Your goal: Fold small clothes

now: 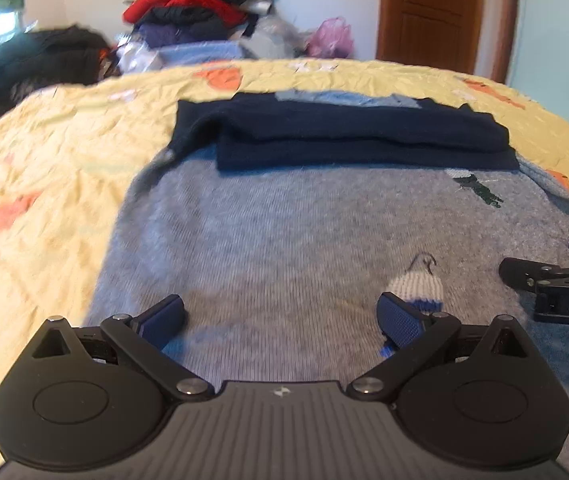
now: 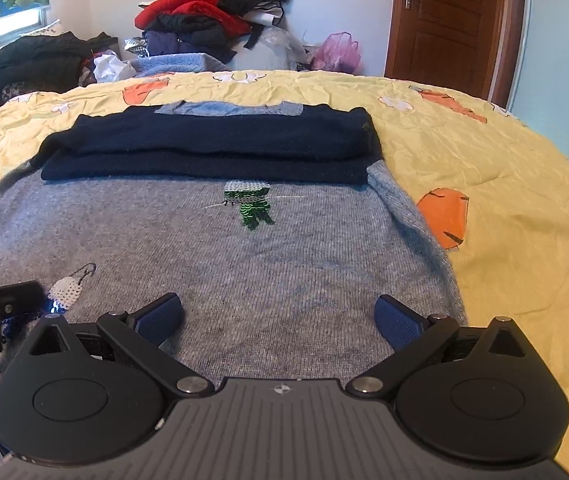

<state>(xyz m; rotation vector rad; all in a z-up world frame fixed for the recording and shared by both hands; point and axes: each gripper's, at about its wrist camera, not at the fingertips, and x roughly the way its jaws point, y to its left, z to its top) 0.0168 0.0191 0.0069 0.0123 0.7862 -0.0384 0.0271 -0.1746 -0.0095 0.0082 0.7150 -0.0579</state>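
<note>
A grey knit sweater [image 1: 284,232] with navy sleeves folded across its upper part [image 1: 356,140] lies flat on the yellow bedspread [image 1: 56,152]. It also shows in the right wrist view [image 2: 244,268], with the navy sleeves [image 2: 212,148] and a green sequin figure [image 2: 250,204]. A white sequin patch [image 1: 418,284] [image 2: 66,292] sits near the hem. My left gripper [image 1: 282,320] is open and empty over the hem. My right gripper [image 2: 280,320] is open and empty beside it, and shows at the right edge of the left wrist view [image 1: 544,276].
A pile of red, black and blue clothes [image 2: 212,12] is heaped beyond the bed's far edge. Dark clothing [image 2: 24,64] lies at far left. A pink plastic bag [image 2: 336,52] and a brown door [image 2: 448,20] stand at the back right.
</note>
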